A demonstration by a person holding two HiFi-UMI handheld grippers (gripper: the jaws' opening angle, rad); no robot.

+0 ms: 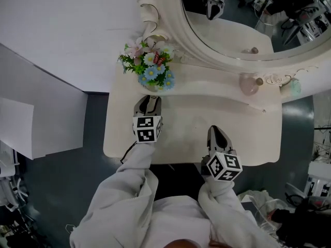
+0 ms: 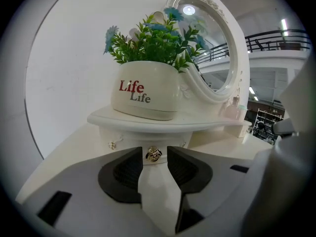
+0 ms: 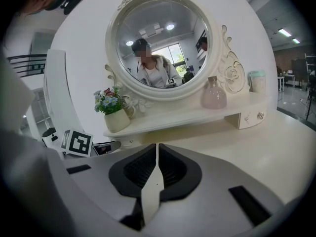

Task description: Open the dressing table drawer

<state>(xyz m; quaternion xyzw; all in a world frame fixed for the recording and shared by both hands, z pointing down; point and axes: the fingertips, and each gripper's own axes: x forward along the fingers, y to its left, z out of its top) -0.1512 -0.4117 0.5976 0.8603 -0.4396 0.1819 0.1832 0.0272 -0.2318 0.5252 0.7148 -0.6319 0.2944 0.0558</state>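
Note:
The white dressing table has a raised shelf with a small drawer under its left end. That drawer's gold knob sits between the tips of my left gripper, whose jaws stand apart on either side without pressing on it. From the head view the left gripper reaches in under the flower pot. My right gripper hovers over the tabletop nearer the front edge, its jaws shut on nothing. A second small drawer sits under the shelf's right end.
A cream pot of artificial flowers stands on the shelf right above the left drawer. An oval mirror rises behind, with a pink bottle and a pale green jar on the shelf's right part. A white wall lies to the left.

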